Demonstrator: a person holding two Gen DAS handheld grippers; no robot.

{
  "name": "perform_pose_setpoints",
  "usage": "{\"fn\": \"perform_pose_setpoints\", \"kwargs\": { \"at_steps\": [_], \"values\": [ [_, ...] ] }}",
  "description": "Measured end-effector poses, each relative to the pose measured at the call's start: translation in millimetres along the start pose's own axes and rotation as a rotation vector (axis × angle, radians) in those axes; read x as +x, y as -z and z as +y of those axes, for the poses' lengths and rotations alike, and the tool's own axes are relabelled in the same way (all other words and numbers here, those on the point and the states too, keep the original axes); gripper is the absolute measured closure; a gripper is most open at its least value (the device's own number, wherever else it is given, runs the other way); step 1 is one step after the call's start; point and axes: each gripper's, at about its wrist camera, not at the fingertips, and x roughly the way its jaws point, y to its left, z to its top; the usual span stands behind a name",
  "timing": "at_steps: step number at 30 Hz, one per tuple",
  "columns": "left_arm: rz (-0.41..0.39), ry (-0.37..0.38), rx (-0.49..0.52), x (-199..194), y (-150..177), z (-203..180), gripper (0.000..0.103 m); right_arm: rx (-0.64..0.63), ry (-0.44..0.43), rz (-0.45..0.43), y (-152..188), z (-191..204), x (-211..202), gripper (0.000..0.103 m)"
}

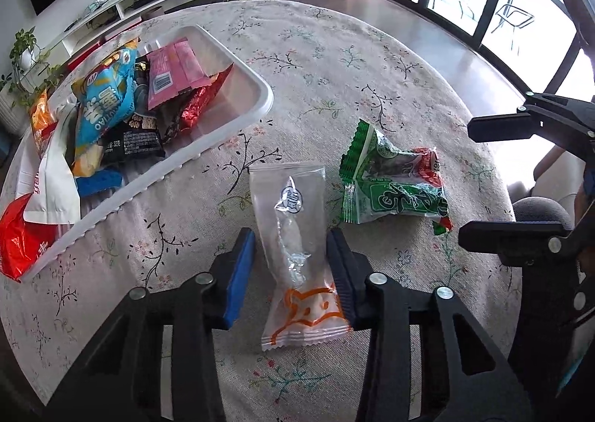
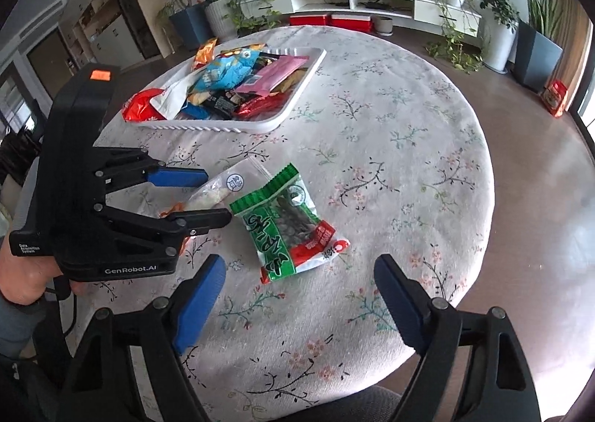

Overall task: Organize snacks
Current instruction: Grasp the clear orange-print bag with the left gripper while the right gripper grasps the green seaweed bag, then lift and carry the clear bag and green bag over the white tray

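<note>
Clear packet (image 1: 293, 247): transparent wrap, pale bar inside, orange print at near end; lies on floral tablecloth (image 1: 372, 61) between left gripper (image 1: 290, 273) pads, narrowed around it, firm contact unclear. Beside it: green packet (image 1: 394, 180). Right gripper (image 2: 297, 306): fingers wide, empty. Beyond packet: white tray (image 1: 238, 117), snacks heaped, labels partly hidden

Two close wrist views, sharing floral table (image 1: 334, 61)
</note>
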Motion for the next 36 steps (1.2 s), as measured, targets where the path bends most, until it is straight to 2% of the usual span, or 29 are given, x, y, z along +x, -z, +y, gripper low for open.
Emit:
{"fn": "perform_pose_setpoints", "kwargs": {
  "at_steps": [2, 8, 14, 21, 25, 30, 34, 36],
  "values": [
    [0.003, 0.003, 0.007, 0, 0, 1, 0.075, -0.034, -0.009, 0.013, -4, 2, 5, 0.018],
    [-0.008, 0.014, -0.001, -4, 4, 9, 0.080, -0.071, -0.028, 0.051, -14, 5, 19, 0.018],
    [-0.043, 0.028, -0.065, -15, 20, 31, 0.081, -0.091, -0.038, 0.084, -19, 8, 33, 0.018],
    [-0.085, 0.054, -0.146, -44, 52, 57, 0.081, -0.113, -0.041, 0.135, -28, 7, 50, 0.022],
    [-0.098, 0.067, -0.184, -53, 68, 65, 0.081, -0.172, -0.033, 0.157, -31, 15, 56, 0.023],
    [-0.122, 0.079, -0.210, -65, 77, 69, 0.081, -0.236, -0.015, 0.184, -30, 22, 57, 0.033],
    [-0.133, 0.086, -0.218, -67, 77, 70, 0.081, -0.252, -0.010, 0.198, -31, 26, 54, 0.050],
    [-0.138, 0.086, -0.221, -69, 78, 70, 0.081, -0.257, -0.010, 0.207, -31, 27, 54, 0.052]
  ]
}}
